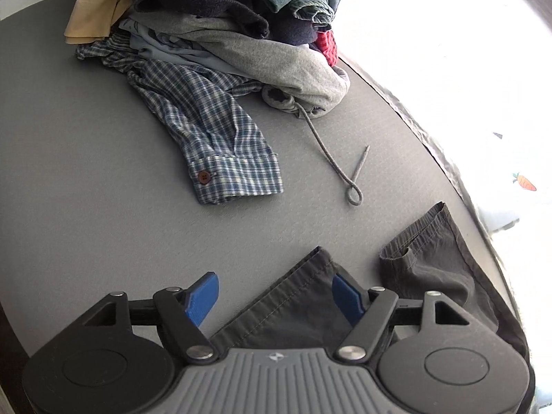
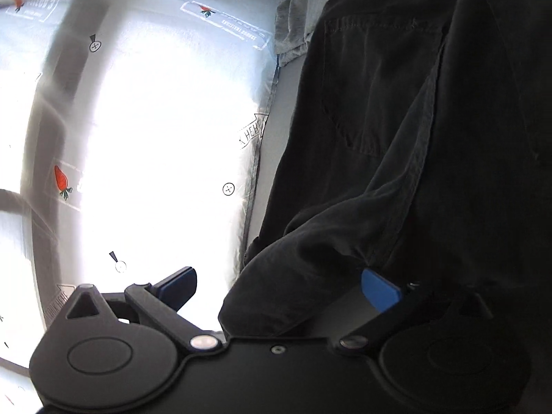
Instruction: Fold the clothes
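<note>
Dark grey shorts (image 1: 431, 269) lie on the grey table (image 1: 86, 172) at its near right edge. One hem corner (image 1: 296, 296) lies between the blue pads of my left gripper (image 1: 276, 296), whose jaws stand wide open around it. In the right wrist view the same dark shorts (image 2: 396, 138) fill the right half, back pocket showing. My right gripper (image 2: 279, 289) is open, with a rounded fold of the shorts (image 2: 293, 276) bulging between its fingers.
A heap of clothes (image 1: 234, 13) sits at the far side: a blue plaid shirt (image 1: 207, 117), a grey hoodie (image 1: 276, 62) with its drawstring (image 1: 331, 151) trailing, denim and a tan piece. A bright white printed sheet (image 2: 138, 138) lies beyond the table's right edge.
</note>
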Action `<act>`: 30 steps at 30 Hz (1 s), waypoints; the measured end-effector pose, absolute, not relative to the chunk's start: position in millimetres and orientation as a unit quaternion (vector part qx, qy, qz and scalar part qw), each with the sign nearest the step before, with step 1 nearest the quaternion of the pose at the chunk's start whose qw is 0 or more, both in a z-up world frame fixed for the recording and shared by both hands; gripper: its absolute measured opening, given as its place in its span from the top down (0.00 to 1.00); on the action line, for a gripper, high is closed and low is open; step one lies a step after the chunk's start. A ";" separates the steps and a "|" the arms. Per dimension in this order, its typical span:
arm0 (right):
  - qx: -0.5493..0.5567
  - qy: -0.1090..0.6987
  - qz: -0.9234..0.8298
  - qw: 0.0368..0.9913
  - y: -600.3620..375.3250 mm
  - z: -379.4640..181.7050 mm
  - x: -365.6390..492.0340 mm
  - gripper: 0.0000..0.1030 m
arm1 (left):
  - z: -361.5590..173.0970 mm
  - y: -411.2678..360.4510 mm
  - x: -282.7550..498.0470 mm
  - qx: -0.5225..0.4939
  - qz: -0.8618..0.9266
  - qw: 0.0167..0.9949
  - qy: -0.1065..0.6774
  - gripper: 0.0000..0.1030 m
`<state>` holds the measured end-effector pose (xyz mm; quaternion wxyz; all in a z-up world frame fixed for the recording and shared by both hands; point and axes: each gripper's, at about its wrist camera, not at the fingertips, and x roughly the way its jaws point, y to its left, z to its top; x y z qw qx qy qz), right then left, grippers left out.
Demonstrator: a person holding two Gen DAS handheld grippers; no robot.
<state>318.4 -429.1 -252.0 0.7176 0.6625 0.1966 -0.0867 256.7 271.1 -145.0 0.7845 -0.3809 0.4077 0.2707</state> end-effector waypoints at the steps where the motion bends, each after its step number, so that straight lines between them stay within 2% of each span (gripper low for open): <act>1: 0.693 0.190 -0.082 0.691 -423.0 -262.4 323.9 0.00 | -146.7 272.6 268.7 -0.390 0.263 0.783 0.407 0.29; 4: 0.728 0.185 -0.093 0.654 -407.0 -281.0 335.6 0.00 | -151.7 271.7 305.1 -0.400 0.236 0.784 0.412 0.29; 10: 0.700 0.234 -0.124 0.663 -391.8 -298.8 354.2 0.00 | -166.3 252.6 393.6 -0.362 0.171 0.795 0.455 0.28; 14: 0.716 0.210 -0.144 0.650 -385.7 -309.1 358.2 0.00 | -178.3 234.2 452.0 -0.329 0.138 0.806 0.472 0.28; 27: 0.718 0.216 -0.141 0.647 -370.0 -304.2 375.6 0.00 | -211.2 168.5 622.1 -0.201 0.064 0.861 0.463 0.28; 29: 0.717 0.216 -0.141 0.647 -366.2 -303.1 377.0 0.00 | -214.7 161.1 635.4 -0.174 0.070 0.866 0.463 0.30; 30: 0.717 0.216 -0.141 0.647 -364.3 -302.5 377.8 0.00 | -212.9 157.4 637.5 -0.161 0.069 0.874 0.454 0.35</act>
